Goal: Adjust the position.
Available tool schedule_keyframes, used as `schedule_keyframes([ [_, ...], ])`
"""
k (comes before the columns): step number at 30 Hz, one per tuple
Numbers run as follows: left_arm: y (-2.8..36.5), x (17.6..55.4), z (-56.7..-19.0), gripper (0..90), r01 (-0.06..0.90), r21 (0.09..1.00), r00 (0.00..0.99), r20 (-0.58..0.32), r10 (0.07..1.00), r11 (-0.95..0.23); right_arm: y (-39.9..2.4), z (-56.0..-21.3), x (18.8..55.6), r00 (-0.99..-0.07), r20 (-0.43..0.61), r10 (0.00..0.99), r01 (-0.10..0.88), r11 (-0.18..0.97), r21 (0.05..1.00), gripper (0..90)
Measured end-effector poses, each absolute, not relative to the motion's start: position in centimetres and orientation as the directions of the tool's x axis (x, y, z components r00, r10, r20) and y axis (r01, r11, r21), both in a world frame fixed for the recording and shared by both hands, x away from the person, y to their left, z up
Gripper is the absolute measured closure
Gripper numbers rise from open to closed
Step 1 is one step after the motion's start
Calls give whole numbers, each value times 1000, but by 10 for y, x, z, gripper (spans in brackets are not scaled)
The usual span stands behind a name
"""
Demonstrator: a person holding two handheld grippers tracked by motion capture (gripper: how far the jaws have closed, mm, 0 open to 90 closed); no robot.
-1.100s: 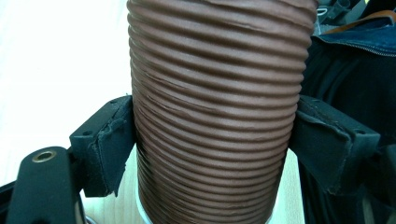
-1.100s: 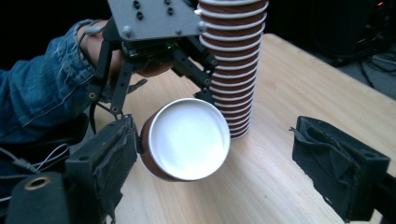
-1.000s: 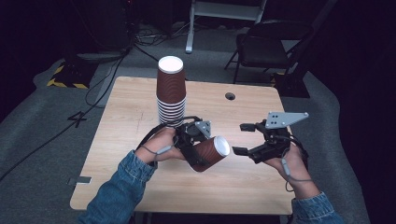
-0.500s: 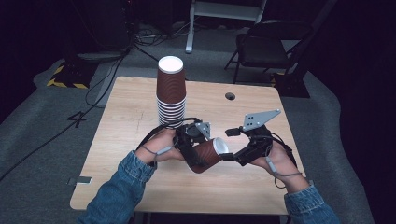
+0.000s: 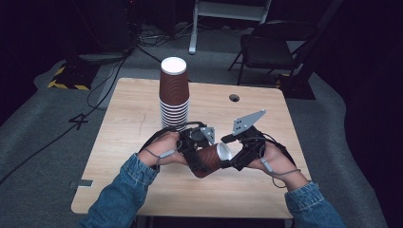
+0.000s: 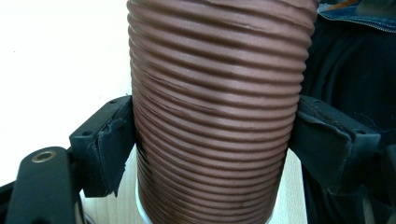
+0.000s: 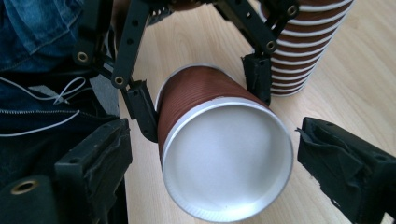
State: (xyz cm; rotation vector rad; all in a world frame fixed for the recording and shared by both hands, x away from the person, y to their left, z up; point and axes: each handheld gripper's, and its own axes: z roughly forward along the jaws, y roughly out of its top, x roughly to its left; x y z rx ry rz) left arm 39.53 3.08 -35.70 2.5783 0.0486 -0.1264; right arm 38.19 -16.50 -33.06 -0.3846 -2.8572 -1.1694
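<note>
Holding the brown cup [image 5: 209, 160] sideways at lower centre of the high view, the left tongs [image 5: 197, 145] stay clamped. The right tongs [image 7: 210, 158], jaws just widening, straddle its rim untouched; close squarely, gently.

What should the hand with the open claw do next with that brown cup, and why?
Probably close the right gripper on the cup's white end. The left gripper already clamps the cup's ribbed side, and the right jaws, which have just been opening, sit either side of that end without touching it. The stack of cups stands behind.
</note>
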Motion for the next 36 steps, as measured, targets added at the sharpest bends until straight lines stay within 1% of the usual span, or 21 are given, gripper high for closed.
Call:
schedule_keyframes([
  [4,30,395,-357,178,53,523,995,-99,0,-851,-158,-336,383,-971,123,204,234,720,653,110],
  [7,30,395,-358,178,52,520,995,-97,2,-853,-155,-337,383,-973,121,194,226,735,639,148],
  [11,29,395,-358,178,50,522,995,-96,-1,-851,-152,-338,383,-976,106,190,214,747,629,165],
  [16,29,395,-358,178,48,521,995,-99,-4,-852,-150,-339,383,-980,88,180,195,759,622,219],
  [22,28,395,-360,179,43,512,995,-96,-7,-858,-150,-340,385,-978,98,183,205,771,603,233],
  [26,28,396,-360,169,47,513,994,-110,-11,-857,-151,-340,386,-976,116,182,215,768,603,237],
  [28,28,397,-359,162,50,519,994,-112,-10,-853,-151,-340,386,-976,118,185,218,764,607,237],
  [36,37,401,-357,148,70,604,992,-129,-10,-794,-159,-333,385,-975,101,200,218,744,632,237],
])
